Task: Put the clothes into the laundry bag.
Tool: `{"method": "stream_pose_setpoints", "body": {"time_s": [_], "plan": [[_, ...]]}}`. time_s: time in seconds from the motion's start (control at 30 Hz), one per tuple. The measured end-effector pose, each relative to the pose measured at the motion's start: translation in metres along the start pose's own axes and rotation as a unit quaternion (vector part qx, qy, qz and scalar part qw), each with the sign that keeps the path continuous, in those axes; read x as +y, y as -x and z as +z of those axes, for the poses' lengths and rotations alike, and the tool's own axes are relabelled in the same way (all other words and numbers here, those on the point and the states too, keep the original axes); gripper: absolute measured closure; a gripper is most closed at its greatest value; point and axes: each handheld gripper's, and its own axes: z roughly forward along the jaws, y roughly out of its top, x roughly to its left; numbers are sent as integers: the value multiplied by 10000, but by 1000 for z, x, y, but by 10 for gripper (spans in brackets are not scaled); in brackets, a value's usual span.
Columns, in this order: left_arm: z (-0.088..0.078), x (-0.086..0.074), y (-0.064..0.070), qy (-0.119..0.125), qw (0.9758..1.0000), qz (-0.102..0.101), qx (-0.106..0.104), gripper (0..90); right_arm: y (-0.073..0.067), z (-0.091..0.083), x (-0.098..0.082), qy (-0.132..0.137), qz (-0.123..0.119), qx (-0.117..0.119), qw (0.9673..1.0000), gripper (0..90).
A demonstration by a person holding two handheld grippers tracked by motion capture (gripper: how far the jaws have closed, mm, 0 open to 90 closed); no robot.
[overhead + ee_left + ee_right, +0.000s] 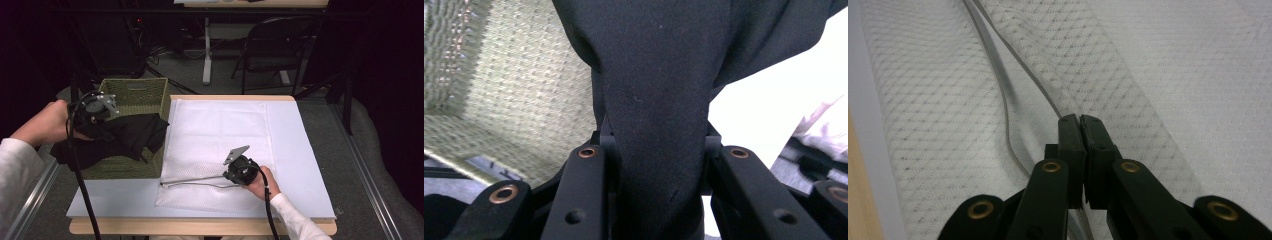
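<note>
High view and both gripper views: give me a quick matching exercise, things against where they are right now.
Things:
1. black cloth
2. mesh bag
3. basket
4. folding chair

Places:
A. flat on the white table cover
B. on the floor beyond the table
C. draped over the basket, clamped by the left gripper
D. at the table's left end

Pairs: 1-C, 2-A, 3-D, 4-B

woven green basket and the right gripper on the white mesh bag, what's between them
In the high view, between the woven green basket and the right gripper lies bare white mesh bag with its opened zipper edge; nothing else.
</note>
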Motion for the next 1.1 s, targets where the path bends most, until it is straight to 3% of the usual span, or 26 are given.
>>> {"method": "stream_pose_setpoints", "body": {"time_s": [0.2, 0.27, 0.4, 0.97, 1.1], "plan": [[1, 10, 21, -109, 9998, 127, -70, 690, 0, 0, 0, -28, 9, 9, 10000, 888], [1, 13, 26, -75, 9999, -1, -80, 691, 0, 0, 0, -44, 4, 12, 10000, 888], [-1, 19, 36, 6, 9998, 147, -111, 691, 0, 0, 0, -42, 11, 10, 10000, 889], [9, 31, 74, 122, 9992, -7, -370, 691, 0, -3, 1, 11, 66, -71, 10000, 890], [13, 33, 83, 156, 9989, 51, -435, 692, 1, -4, 2, 58, 75, -76, 9999, 890]]}}
